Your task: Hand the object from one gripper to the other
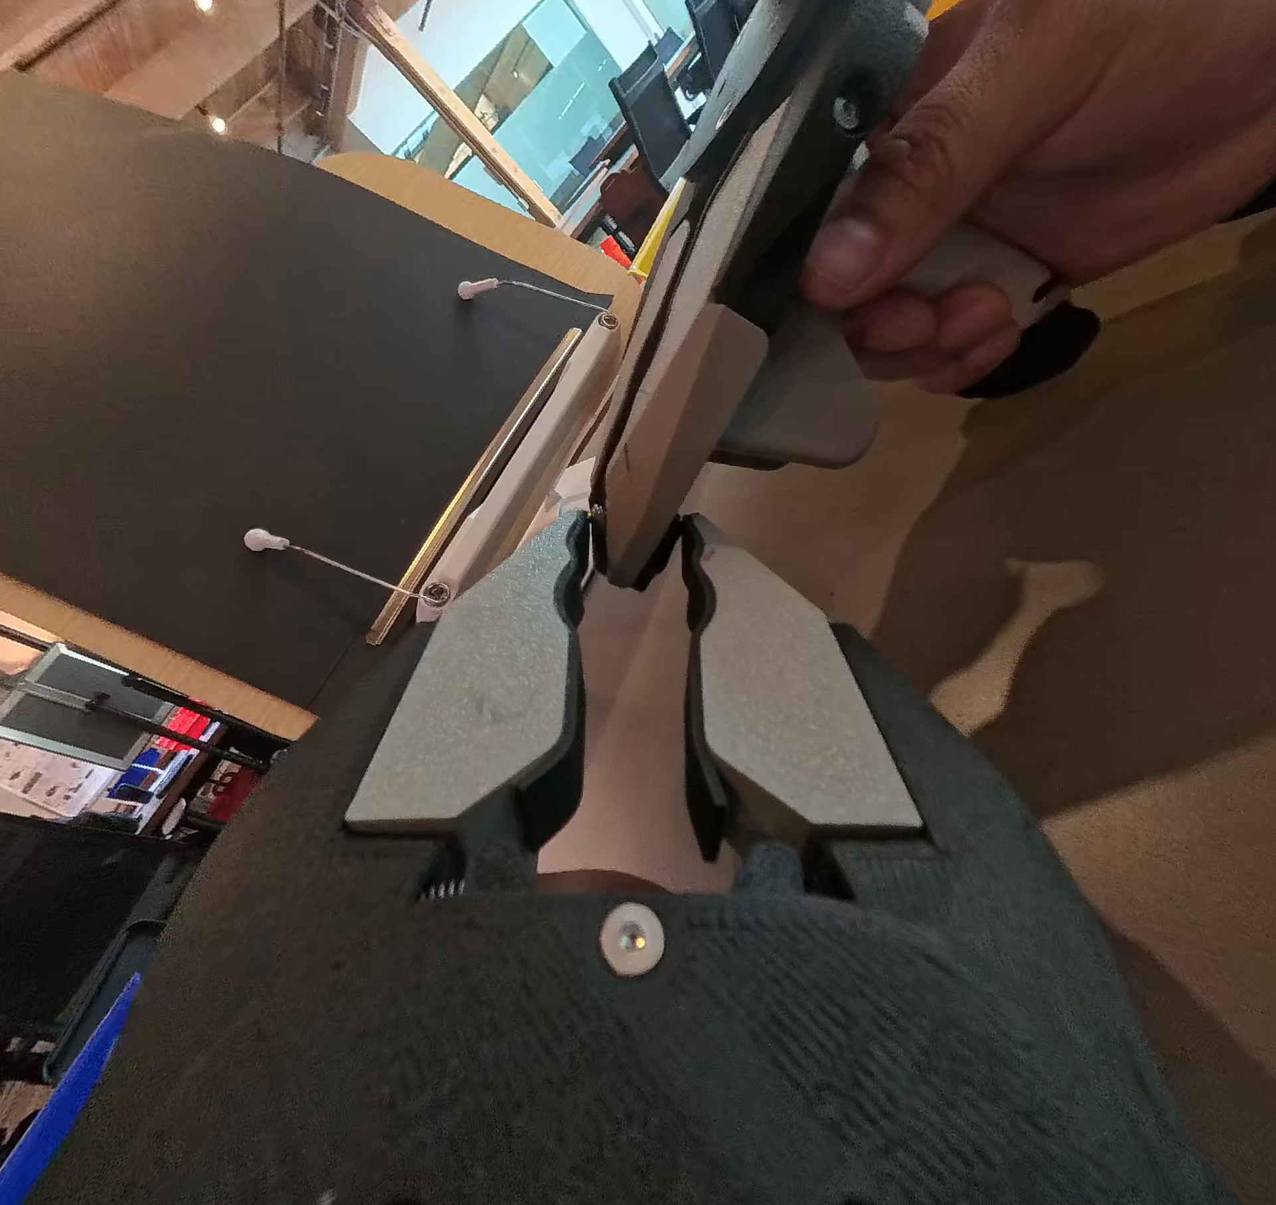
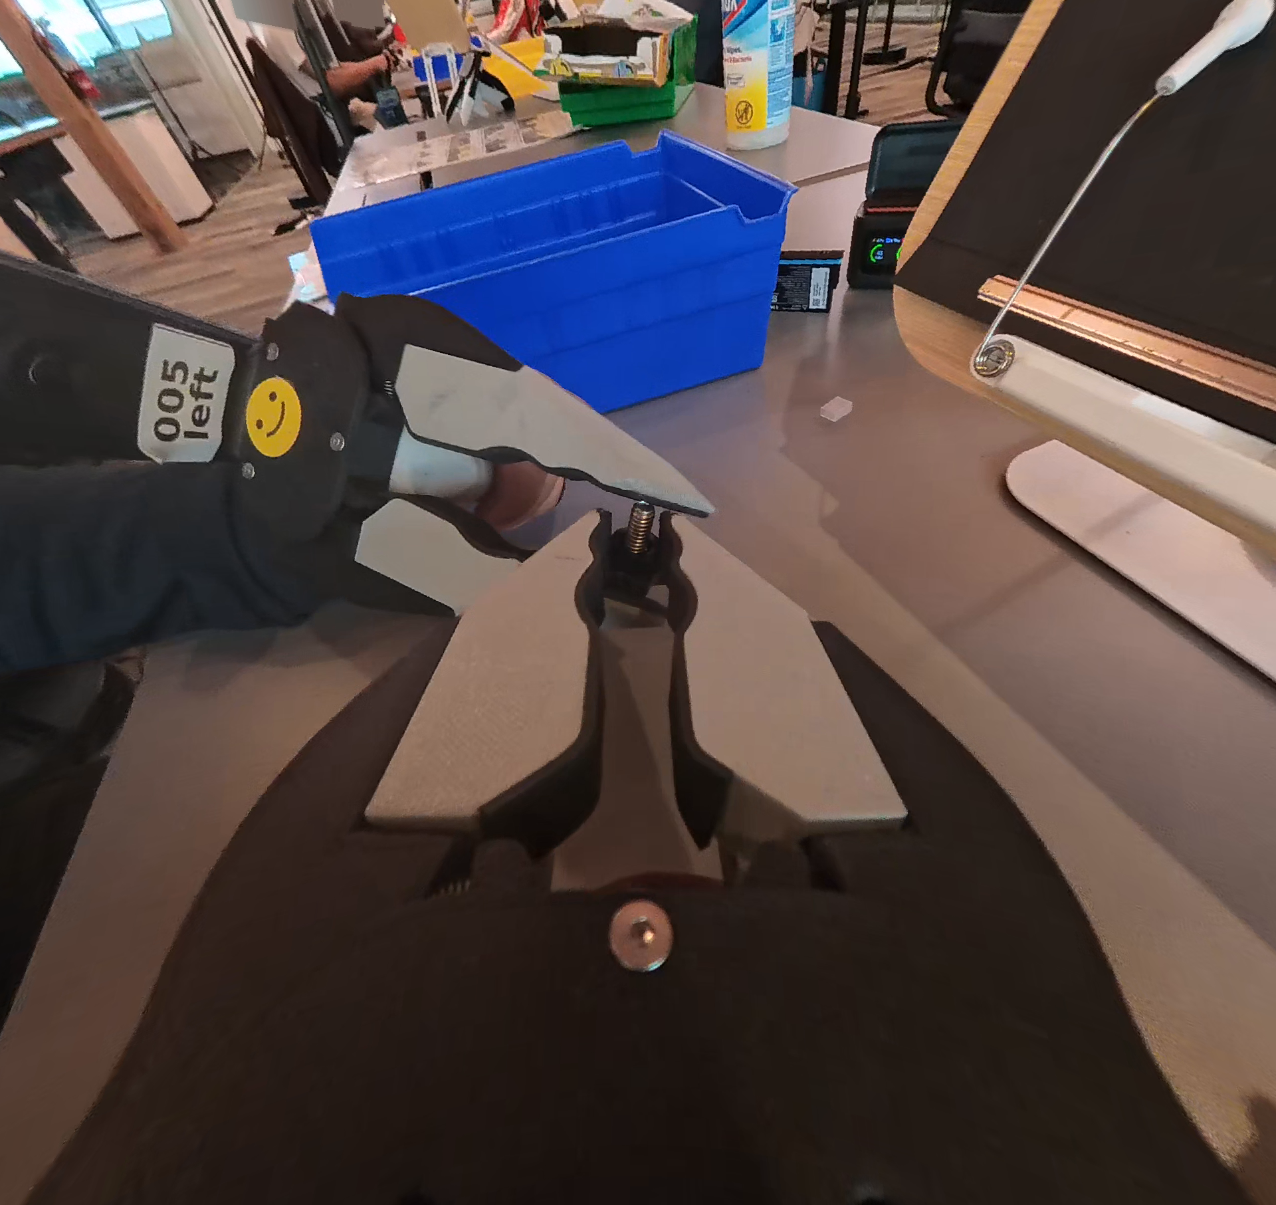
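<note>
Right claw (image 2: 636, 536) grips a threaded bolt (image 2: 639, 536); left claw (image 1: 639, 550), narrowly parted around its tip, must clamp before release.

light: bright, window (image 1: 483, 67) daylight | shadows: soft on table (image 2: 897, 550) | edges: fisheye-bent, slightly blurred

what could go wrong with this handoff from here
1. The right gripper pinches the small bolt only at its fingertips, so a nudge from the left gripper could twist it loose.
2. Only a short threaded end sticks out, leaving the left gripper little to grab; it may close on the other gripper instead.
3. If dropped, the bolt would likely land on the grey table, not in the blue bin.
</note>
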